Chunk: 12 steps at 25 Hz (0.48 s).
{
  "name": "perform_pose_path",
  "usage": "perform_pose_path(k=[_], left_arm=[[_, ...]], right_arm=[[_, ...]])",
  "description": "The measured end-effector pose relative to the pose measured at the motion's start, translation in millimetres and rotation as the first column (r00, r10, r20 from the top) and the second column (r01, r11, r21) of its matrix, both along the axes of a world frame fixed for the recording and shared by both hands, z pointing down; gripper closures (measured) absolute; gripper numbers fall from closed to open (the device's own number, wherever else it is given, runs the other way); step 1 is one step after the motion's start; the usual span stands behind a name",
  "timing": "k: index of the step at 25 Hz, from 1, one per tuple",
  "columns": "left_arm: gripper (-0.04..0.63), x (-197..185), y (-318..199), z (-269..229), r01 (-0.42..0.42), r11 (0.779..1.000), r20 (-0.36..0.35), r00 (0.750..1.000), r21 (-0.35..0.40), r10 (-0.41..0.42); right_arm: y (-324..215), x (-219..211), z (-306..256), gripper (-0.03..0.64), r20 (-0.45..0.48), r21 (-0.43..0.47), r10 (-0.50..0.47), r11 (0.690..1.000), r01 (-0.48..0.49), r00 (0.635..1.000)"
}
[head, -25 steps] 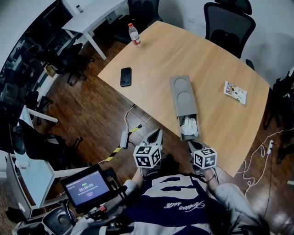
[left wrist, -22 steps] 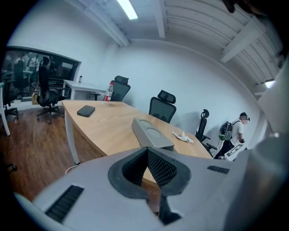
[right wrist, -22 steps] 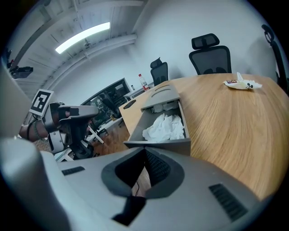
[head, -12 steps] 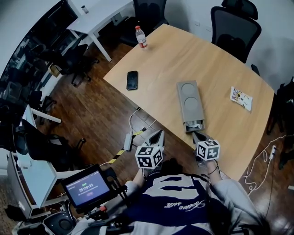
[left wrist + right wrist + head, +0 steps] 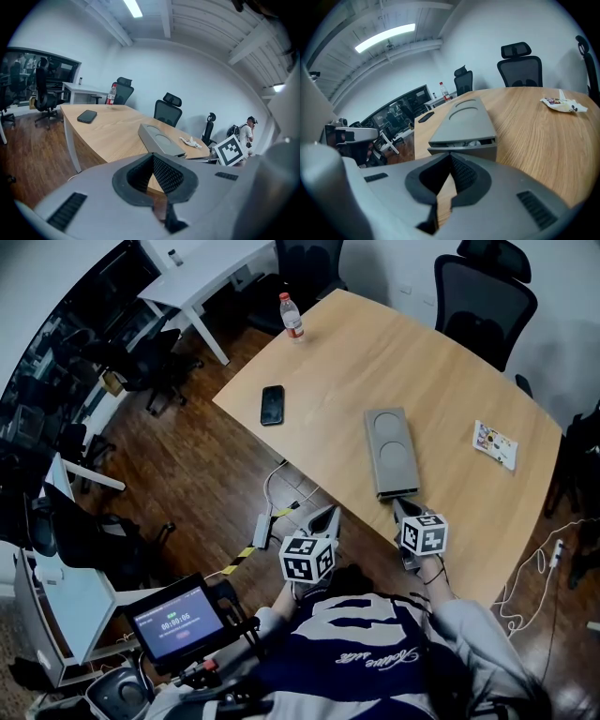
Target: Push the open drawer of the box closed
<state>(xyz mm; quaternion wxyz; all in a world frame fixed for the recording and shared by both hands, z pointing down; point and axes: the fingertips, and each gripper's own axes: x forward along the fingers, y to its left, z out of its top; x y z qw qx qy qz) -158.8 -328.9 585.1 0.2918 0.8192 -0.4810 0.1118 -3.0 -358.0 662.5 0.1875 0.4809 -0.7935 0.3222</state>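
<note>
nearest the person, low on the left, a small screen (image 5: pixel 177 621) glows on a stand. just beyond it the left hand-held gripper (image 5: pixel 325 513) hangs off the near edge of the counter (image 5: pixel 441 371), over the wooden floor. its jaws are pressed together with nothing between them, and it touches nothing. it seems to be held aside simply because this job needs only one pusher.

to its right, the right hand-held gripper (image 5: pixel 399 505) points away from the person, straight at the near end of the box (image 5: pixel 389 448). its jaws are also closed tight on nothing, which makes a single blunt tip, a sensible shape for pushing and not for gripping. from its own view the tip sits just in front of the drawer (image 5: pixel 471 151), close enough that i cannot tell whether it touches.

the drawer is almost home: only a thin slit shows above its front, with something pale and crumpled inside. by my judgement a short straight push along the length of the box would finish it, and an off-centre push could slide the whole box across the smooth counter.

farther off, a phone (image 5: pixel 272 404) lies to the left, a packet (image 5: pixel 494 443) to the right, and a bottle (image 5: pixel 292 315) stands at the far left corner. chairs (image 5: pixel 483 296) wait behind the far edge.
</note>
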Motion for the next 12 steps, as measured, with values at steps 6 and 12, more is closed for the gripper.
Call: perform_pose_path(k=[6,12], left_arm=[[0.592,4,-1,-3,-0.015,1.000,0.005,1.000,0.001,0.015],[0.592,6,3,-4,-0.008,1.000,0.012,1.000,0.004,0.008]], right_arm=[[-13,-2,-3,0.620,-0.018,-0.003,-0.003,1.000,0.003,1.000],[-10,-2,-3,0.620,0.002,-0.001,0.018,1.000,-0.018,1.000]])
